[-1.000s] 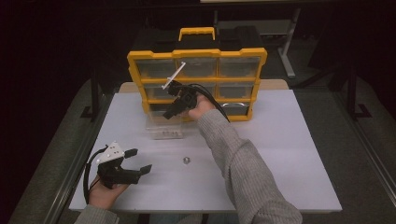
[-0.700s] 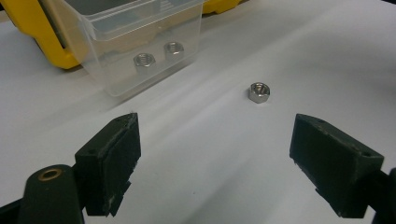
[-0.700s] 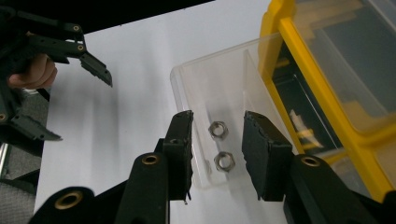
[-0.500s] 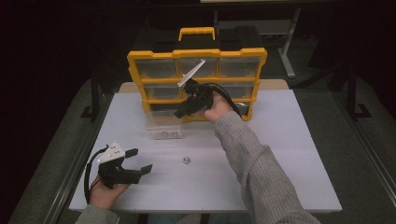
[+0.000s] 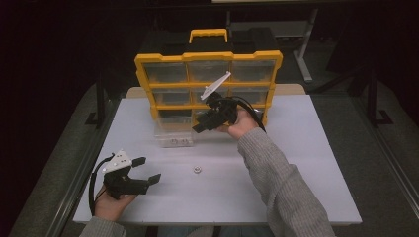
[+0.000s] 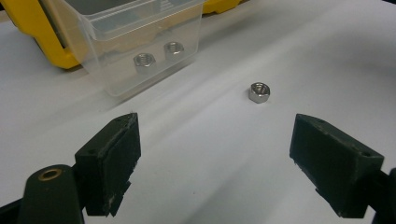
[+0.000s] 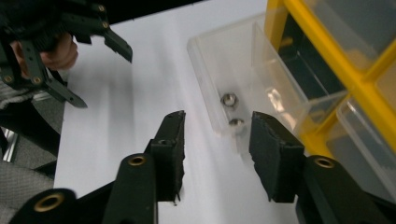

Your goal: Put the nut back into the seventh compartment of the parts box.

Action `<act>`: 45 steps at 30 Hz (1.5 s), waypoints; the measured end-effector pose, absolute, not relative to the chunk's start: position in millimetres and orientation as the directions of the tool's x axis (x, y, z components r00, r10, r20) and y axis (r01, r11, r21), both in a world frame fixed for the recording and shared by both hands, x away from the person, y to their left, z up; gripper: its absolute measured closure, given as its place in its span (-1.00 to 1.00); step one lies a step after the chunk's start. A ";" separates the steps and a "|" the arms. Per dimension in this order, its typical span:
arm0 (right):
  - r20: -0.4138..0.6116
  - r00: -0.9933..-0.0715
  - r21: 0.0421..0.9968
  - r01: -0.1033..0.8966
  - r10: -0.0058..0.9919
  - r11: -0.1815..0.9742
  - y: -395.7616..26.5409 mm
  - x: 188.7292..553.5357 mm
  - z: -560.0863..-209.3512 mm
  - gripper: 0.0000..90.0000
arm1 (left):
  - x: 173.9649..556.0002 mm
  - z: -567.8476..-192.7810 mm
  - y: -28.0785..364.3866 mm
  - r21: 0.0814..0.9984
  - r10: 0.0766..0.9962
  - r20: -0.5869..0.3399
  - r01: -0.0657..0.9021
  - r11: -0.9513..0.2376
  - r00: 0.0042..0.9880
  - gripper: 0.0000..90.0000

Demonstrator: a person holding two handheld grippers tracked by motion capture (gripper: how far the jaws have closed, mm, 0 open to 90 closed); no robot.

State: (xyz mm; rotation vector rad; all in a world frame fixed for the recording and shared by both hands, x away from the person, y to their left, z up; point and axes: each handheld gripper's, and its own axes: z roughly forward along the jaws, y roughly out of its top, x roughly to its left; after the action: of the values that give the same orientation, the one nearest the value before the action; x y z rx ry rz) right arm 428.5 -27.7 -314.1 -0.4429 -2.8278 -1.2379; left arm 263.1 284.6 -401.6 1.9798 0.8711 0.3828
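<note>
A yellow parts organizer (image 5: 143, 69) stands at the back of the white table. One clear drawer (image 5: 173, 133) lies pulled out in front of it and holds two steel nuts (image 6: 145, 60). A third nut (image 5: 196, 170) lies loose on the table. My left gripper (image 5: 149, 169) rests open at the front left, with the loose nut (image 6: 259, 91) ahead of its jaws. My right gripper (image 5: 201, 123) hovers just right of the drawer, in front of the organizer. Its jaws have just been opening and nothing is between them. Both nuts (image 7: 229, 100) show beyond the right gripper (image 7: 217, 135).
The organizer's empty bottom-left slot (image 7: 299, 65) gapes behind the drawer (image 7: 219, 60). Its other clear drawers (image 5: 207, 71) are pushed in. The left gripper (image 7: 100, 77) and its hand show far off in the right gripper view. The table edge runs close to the left hand.
My right hand has moved to the right along the organizer's front, and its jaws now stand wider apart. The left gripper has stayed put.
</note>
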 end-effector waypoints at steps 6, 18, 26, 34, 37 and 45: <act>0.142 -0.958 0.706 0.274 0.249 0.654 -32.4 423.0 -327.1 0.16 | 263.1 -401.4 284.5 0.841 0.707 -0.069 0.422 -0.339 0.704 -0.63; 0.145 -0.962 0.685 0.266 0.230 0.678 -29.0 406.7 -345.9 0.13 | 263.2 -401.2 285.5 0.846 0.710 -0.065 0.416 -0.334 0.701 -0.63; 0.157 -0.959 0.658 0.280 0.236 0.699 -25.8 397.9 -360.7 0.12 | 262.9 -401.3 285.2 0.846 0.710 -0.065 0.416 -0.334 0.701 -0.63; 0.174 -0.956 0.627 0.292 0.235 0.723 -20.3 393.0 -379.7 0.13 | 263.1 -400.8 286.1 0.841 0.705 -0.054 0.413 -0.350 0.707 -0.63; 0.177 -0.958 0.620 0.287 0.226 0.730 -17.4 391.8 -389.9 0.13 | 263.1 -400.7 286.6 0.841 0.707 -0.057 0.415 -0.346 0.705 -0.63; 0.182 -0.959 0.600 0.283 0.217 0.748 -11.4 389.3 -410.9 0.17 | 263.1 -399.9 288.1 0.835 0.702 -0.048 0.414 -0.361 0.710 -0.63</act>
State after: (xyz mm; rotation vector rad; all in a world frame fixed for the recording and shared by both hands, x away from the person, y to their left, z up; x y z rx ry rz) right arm 389.3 -11.4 -410.9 -0.4082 -2.8424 -1.0003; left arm 263.1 288.1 -399.9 2.0027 0.8541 0.3984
